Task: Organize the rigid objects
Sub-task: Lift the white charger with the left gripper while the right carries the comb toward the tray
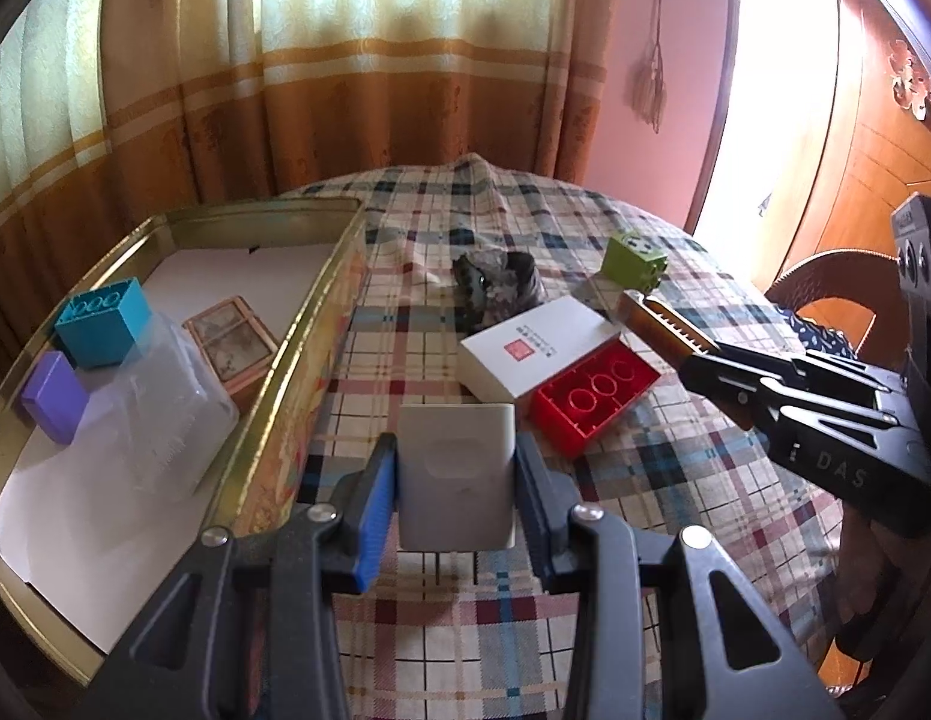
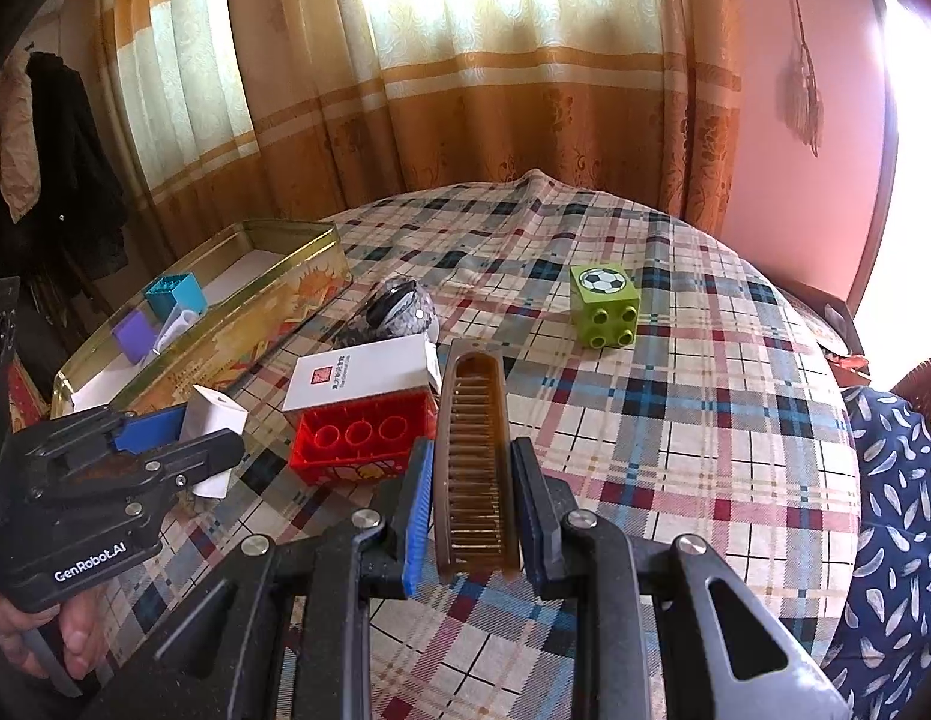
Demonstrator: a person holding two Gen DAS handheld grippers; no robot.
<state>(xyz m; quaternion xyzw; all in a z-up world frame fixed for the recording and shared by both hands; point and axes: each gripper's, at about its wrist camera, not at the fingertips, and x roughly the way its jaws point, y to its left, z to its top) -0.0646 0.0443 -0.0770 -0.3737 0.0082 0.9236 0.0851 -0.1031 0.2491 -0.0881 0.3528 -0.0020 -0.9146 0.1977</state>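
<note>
My left gripper (image 1: 456,480) is shut on a small white case (image 1: 458,474) and holds it above the plaid tablecloth, just right of the gold tin tray (image 1: 321,324). The tray holds a teal brick (image 1: 102,321), a purple block (image 1: 54,399), a clear plastic box (image 1: 159,414) and a pink framed tile (image 1: 231,345). My right gripper (image 2: 471,498) is shut on a brown comb (image 2: 474,462). A red brick (image 2: 360,438) (image 1: 594,396) lies under a white box (image 2: 363,378) (image 1: 540,351). A green football cube (image 2: 606,306) (image 1: 636,261) sits farther right.
A dark glittery object (image 1: 495,285) (image 2: 399,306) lies mid-table behind the white box. The round table's cloth (image 2: 675,420) drops off at the right, where a person's blue patterned clothing (image 2: 897,510) shows. Curtains hang behind the table.
</note>
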